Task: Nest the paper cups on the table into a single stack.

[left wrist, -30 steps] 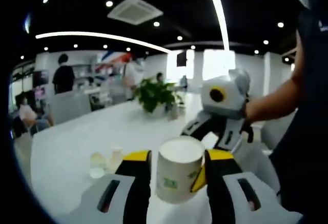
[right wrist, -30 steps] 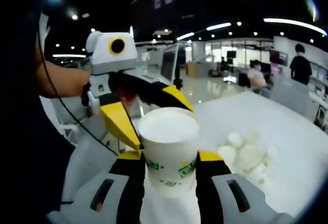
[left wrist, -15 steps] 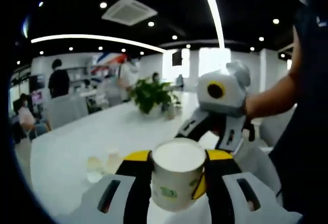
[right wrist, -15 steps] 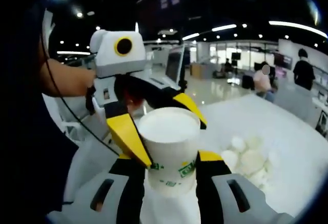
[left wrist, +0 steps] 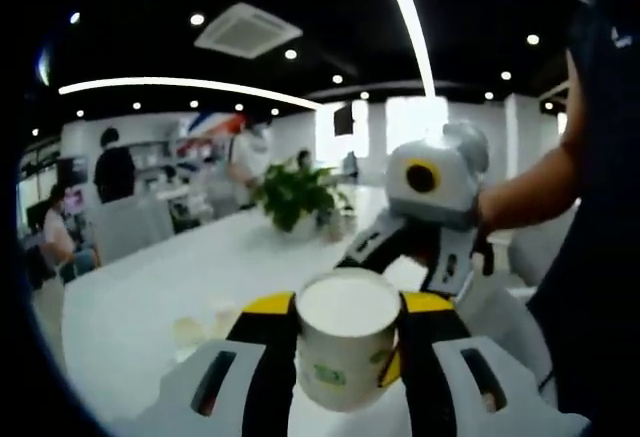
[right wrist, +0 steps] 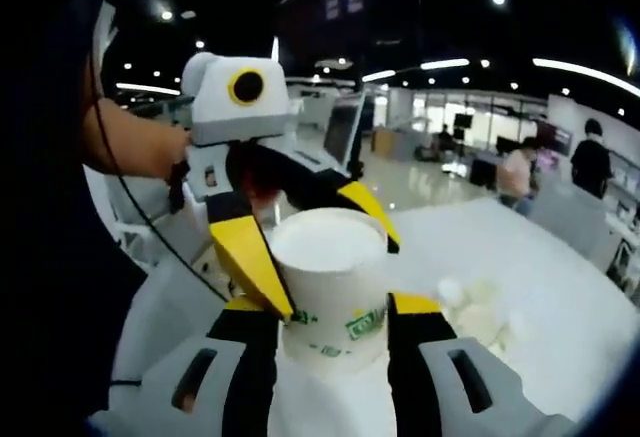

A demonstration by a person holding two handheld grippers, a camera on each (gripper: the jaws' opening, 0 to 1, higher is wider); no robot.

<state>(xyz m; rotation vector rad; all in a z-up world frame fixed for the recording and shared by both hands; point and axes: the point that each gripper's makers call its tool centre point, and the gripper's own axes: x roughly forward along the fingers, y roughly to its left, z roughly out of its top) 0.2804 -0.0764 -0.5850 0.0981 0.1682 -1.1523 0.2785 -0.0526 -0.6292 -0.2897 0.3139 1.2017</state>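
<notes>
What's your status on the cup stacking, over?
Left gripper shut on a white paper cup with green print. Right gripper shut on a second white paper cup. Loose cups wait on the white table. Nothing blocking.

Table (left wrist: 150,287): a long white top, seen in the left gripper view running away toward the far wall. A potted green plant (left wrist: 297,193) is stood on it toward the far end, with a small blurred item just beside the pot on its right, too indistinct to be named. Nearer the camera, a few pale cups (left wrist: 200,325) are clustered on the surface; their state, upright or tipped, cannot be told.

In the right gripper view the same white top (right wrist: 560,307) is shown, with a loose heap of white paper cups (right wrist: 478,315) lying on it.
</notes>
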